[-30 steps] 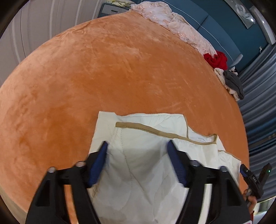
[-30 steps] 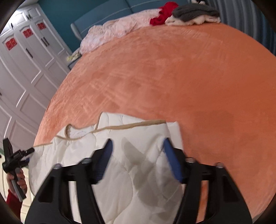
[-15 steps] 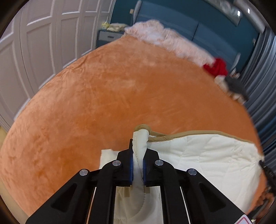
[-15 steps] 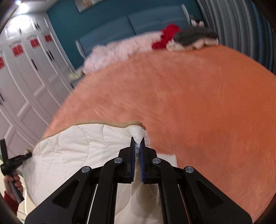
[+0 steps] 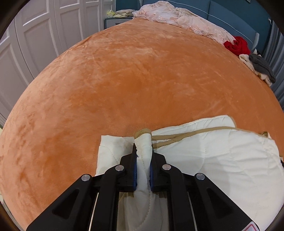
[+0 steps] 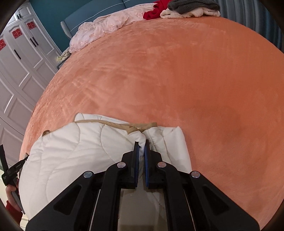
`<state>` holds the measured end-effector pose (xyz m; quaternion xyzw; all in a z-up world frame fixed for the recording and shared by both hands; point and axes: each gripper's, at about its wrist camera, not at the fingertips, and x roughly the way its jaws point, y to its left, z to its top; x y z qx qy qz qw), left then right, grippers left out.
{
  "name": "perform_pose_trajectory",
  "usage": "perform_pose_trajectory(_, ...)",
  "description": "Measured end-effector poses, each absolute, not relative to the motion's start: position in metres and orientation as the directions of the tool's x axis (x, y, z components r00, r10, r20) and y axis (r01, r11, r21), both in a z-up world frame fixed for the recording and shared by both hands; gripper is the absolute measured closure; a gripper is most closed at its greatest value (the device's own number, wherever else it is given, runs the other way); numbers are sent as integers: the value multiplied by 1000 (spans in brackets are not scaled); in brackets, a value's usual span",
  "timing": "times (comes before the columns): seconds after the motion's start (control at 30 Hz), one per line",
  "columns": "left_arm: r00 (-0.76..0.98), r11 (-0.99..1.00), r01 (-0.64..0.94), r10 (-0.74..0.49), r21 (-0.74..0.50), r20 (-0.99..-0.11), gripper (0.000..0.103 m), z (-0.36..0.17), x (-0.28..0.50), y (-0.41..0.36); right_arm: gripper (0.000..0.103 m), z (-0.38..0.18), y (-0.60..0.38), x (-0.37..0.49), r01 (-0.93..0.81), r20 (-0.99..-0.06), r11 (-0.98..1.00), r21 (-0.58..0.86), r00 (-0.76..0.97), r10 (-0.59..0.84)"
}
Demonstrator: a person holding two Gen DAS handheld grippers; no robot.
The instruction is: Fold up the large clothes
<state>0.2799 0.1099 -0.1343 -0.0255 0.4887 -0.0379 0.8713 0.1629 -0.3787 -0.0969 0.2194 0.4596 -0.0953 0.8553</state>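
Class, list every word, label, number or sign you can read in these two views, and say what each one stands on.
"囍", as far as it can be made out: red sign repeated on the white wardrobe doors.
Red-edged sticker on the left gripper: cut off, unreadable.
White print on that gripper's body: too small to read.

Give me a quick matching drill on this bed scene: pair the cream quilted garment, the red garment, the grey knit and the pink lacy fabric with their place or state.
Things:
1. cream quilted garment
2. red garment
3. grey knit
4. pink lacy fabric

Places or states:
A. lying on top of a pale, fluffy piece
B. pinched in both jaws at the near end of the bed
C. spread along the headboard end, by the wardrobe side
D. bunched between the pink fabric and the grey pile

Pairs: 1-B, 2-D, 3-A, 4-C
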Motion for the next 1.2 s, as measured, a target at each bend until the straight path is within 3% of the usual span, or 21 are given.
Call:
perform_pose_trajectory(0.23,541,996,20,-88,-92,-836,86,-134,278,111,96,-96,-383,158,364,-808,876,317,587,48)
perform_pose_trajectory(0.3,539,995,4,-89,-103,-838,78,-125,279,116,86,-81,-386,152,390,-803,868,308,595,18)
perform_pose_trajectory(0.33,548,994,-21,-77,-106,-833,69,-113,276,121,80,-72,-386,148,402,-796,866,297,605,-7)
perform_pose_trajectory(0.37,562,994,-48,-53,-96,-825,51,-103,272,126,63,-55,-385,139,412,-771,866,284,635,-49)
perform_pose_trajectory(0.4,584,994,-78,-22,-82,-811,44,-90,267,130,55,-41,-382,134,411,-746,868,277,662,-76)
perform_pose_trajectory(0.47,655,989,-89,-30,-116,-755,42,-59,253,135,55,-15,-372,126,373,-699,887,273,710,-84)
perform_pose_trajectory(0.53,697,983,-25,-112,-180,-708,42,-31,245,122,58,-3,-355,132,305,-689,907,291,724,-22)
perform_pose_trajectory(0.6,696,973,64,-203,-222,-689,42,-18,244,95,75,0,-322,151,201,-708,936,289,703,68)
perform_pose_trajectory(0.63,683,966,110,-245,-235,-688,42,-16,245,80,77,0,-309,159,163,-714,943,291,693,100)
perform_pose_trajectory(0.7,635,945,198,-327,-262,-700,46,-22,247,46,93,-8,-273,180,68,-738,955,289,652,177)
perform_pose_trajectory(0.87,446,914,309,-382,-261,-809,92,-82,261,-29,99,-51,-232,213,3,-821,971,240,534,202)
perform_pose_trajectory(1.0,411,928,298,-338,-226,-847,97,-124,266,-42,103,-83,-231,223,18,-863,981,194,479,162)
perform_pose_trajectory(1.2,410,927,244,-365,-286,-835,97,-152,278,-34,103,-111,-239,234,75,-865,969,236,470,175)
